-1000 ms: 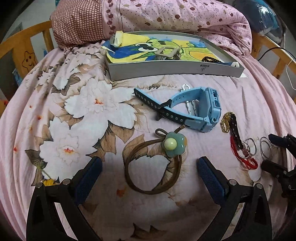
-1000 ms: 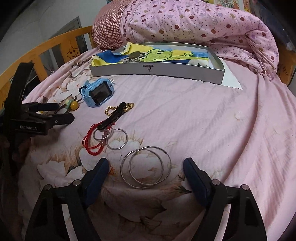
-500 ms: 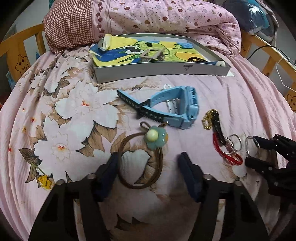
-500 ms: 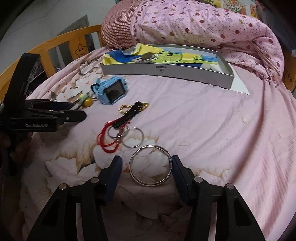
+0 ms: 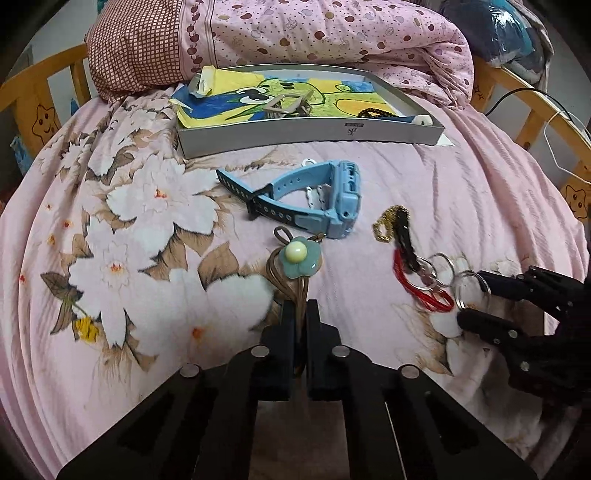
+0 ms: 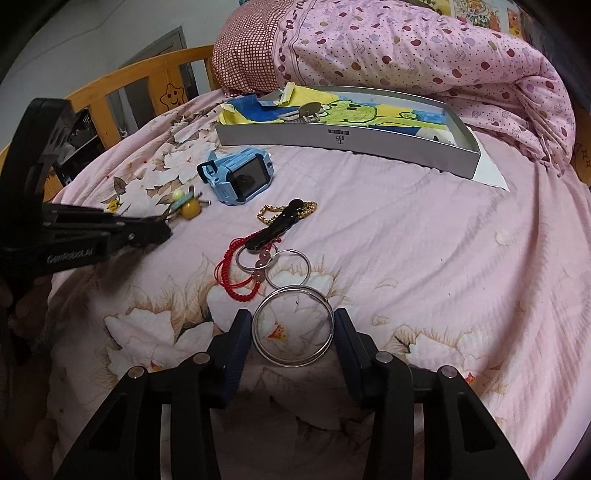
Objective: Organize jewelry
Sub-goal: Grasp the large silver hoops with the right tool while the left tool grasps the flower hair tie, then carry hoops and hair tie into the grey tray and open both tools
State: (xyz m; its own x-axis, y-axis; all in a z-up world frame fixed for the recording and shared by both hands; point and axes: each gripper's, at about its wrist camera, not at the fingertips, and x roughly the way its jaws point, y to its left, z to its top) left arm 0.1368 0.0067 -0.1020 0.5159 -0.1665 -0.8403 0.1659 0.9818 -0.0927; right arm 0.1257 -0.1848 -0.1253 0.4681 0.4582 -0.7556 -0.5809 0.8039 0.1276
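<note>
brown cord of the flower hair tie [image 5: 297,258] on the bed is pinched in the left tongs [image 5: 300,314], while the right tongs [image 6: 293,332] are closing around the silver bangles [image 6: 293,326], so both likely lift next toward the grey tray [image 6: 369,147].

A bed [image 5: 147,206] fills both views, spread with a pink sheet [image 6: 443,258] printed with big white flowers. At the top lies a bunched dotted quilt [image 5: 332,33] beside a checked pillow [image 5: 136,48]. A wooden rail [image 6: 140,81] with star stickers runs along the upper left, with a grey wall [image 6: 92,33] behind it. A white cable [image 5: 554,122] hangs at the right edge.
</note>
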